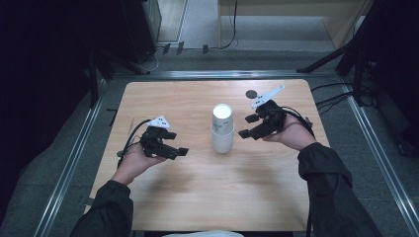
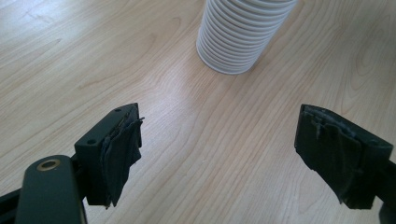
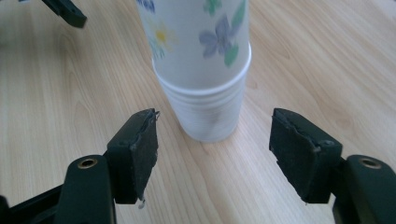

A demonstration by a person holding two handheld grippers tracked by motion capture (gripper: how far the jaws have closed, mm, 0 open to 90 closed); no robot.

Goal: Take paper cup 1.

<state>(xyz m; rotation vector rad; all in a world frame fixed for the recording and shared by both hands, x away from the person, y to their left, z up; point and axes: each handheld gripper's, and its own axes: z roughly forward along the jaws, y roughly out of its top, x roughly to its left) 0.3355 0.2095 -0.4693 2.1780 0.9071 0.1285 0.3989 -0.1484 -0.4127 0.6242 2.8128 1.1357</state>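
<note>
1. We see a wooden table (image 1: 163, 98) with a stack of cups (image 1: 222, 133) standing near its middle.
2. The stack is upright. The bottom cup (image 3: 208, 112) is white with ridges, and the top cup (image 3: 196, 37) has flowers painted on it.
3. The top cup sits inside the one below, and its side pokes up well above that rim.
4. The left gripper (image 1: 179, 152) is to the left of the stack, near it but not touching.
5. Its jaws are wide apart, with nothing between them. In the left gripper view we see bare wood between the two black pads (image 2: 119, 154), and the ridged cup is farther off.
6. The right gripper (image 1: 248, 126) is just beside the stack on the right side.
7. Its jaws are let go and apart. In the right gripper view the stack stands a little way ahead of the pads (image 3: 142, 149), and they do not press on it.
8. We think the right gripper is lifted a little off the table, but the high view is too small for us to be sure.
9. A small dark round spot (image 1: 251, 94) is on the table behind the right gripper.
10. Both arms wear dark sleeves (image 1: 326, 173).
</note>
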